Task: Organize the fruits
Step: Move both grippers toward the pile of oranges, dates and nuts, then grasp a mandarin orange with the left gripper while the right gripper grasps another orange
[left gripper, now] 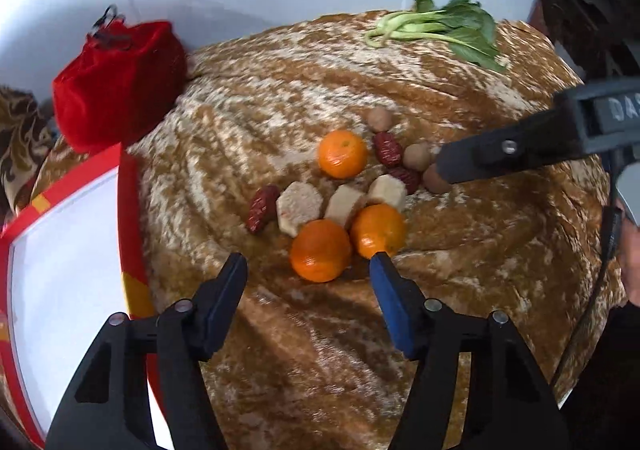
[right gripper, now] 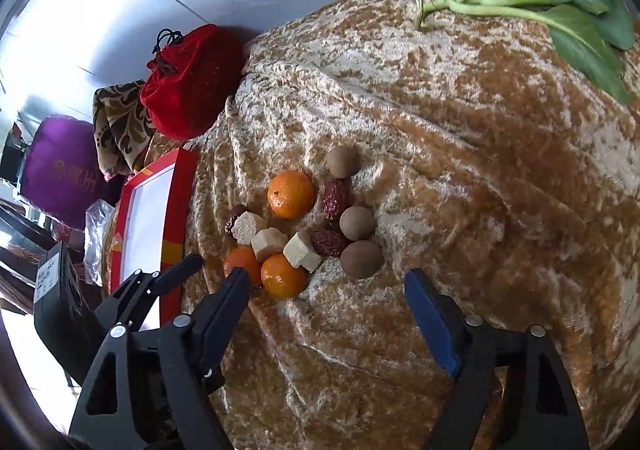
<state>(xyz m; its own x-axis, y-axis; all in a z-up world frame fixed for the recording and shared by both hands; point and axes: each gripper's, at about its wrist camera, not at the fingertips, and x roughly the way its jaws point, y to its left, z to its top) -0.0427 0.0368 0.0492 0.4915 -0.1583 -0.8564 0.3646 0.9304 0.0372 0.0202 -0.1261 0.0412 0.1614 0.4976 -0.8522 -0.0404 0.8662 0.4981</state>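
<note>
Your left gripper (left gripper: 308, 264) hangs with its jaws apart and nothing clamped; the nearest orange (left gripper: 321, 250) shows just beyond the gap between the fingers, and the right-hand blue pad's tip overlaps a second orange (left gripper: 378, 230) in the view, though you cannot tell whether it touches. Your right gripper (right gripper: 326, 278) is likewise spread wide and empty, fingers either side of the pile's near edge.

The fruit lies in one loose cluster on the brown cloth (left gripper: 460, 290). A third orange (left gripper: 343, 153) sits farther back. Between the oranges lie three pale cut chunks (left gripper: 346, 205), close together. Three dark red dates (left gripper: 387, 148) and three round brown longans (right gripper: 357, 223) lie around them, mostly on the right side of the cluster.

Left of the cloth is a red-rimmed box (left gripper: 128, 209) with a white inside. Behind it sits a red pouch (left gripper: 120, 83). Leafy greens (left gripper: 444, 29) lie at the cloth's far edge, well apart from the fruit.
</note>
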